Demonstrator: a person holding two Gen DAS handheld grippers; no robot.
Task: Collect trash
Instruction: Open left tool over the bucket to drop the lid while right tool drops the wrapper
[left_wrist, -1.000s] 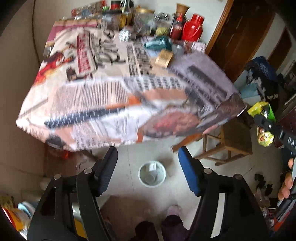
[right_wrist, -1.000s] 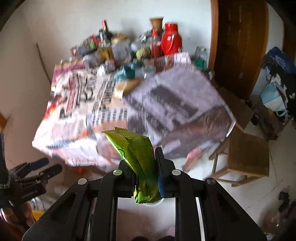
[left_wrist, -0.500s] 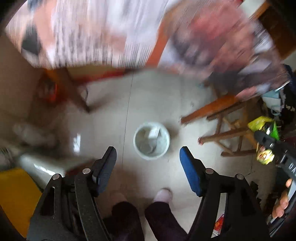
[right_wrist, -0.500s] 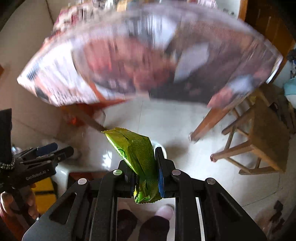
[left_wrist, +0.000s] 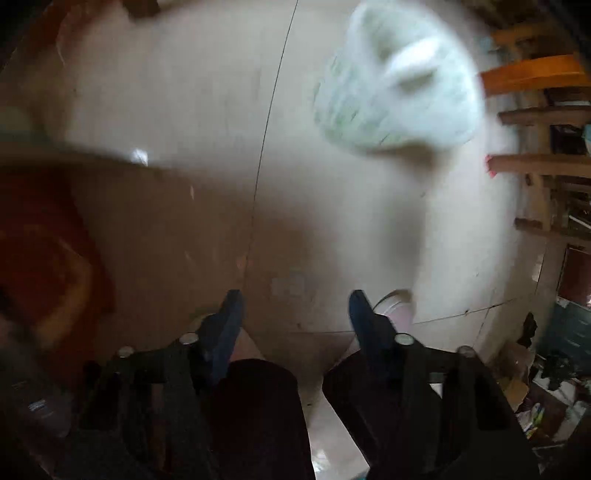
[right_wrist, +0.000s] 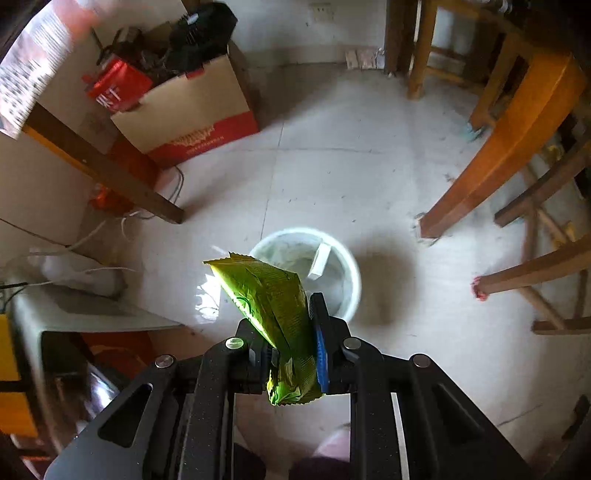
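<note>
A crumpled green snack wrapper (right_wrist: 275, 306) sticks up out of my right gripper (right_wrist: 291, 328), which is shut on it. Just beyond the wrapper a white round trash bin (right_wrist: 343, 273) stands on the tiled floor, with pale scraps inside. In the left wrist view the same bin (left_wrist: 399, 81) is blurred at the upper right. My left gripper (left_wrist: 295, 317) points down at the bare floor; its jaws are closing with nothing between them. The person's dark trouser legs (left_wrist: 258, 406) show below it.
A wooden table leg (right_wrist: 491, 162) and stool legs (right_wrist: 535, 273) stand to the right of the bin. At the back left is a cardboard box (right_wrist: 184, 92) full of clutter, with another table leg (right_wrist: 110, 170), cables and a white box (right_wrist: 74, 302) nearer left.
Both grippers dropped from table height toward the floor. The covered table left both views and the bin grew much larger. The left jaws narrowed a little; the right kept its wrapper.
</note>
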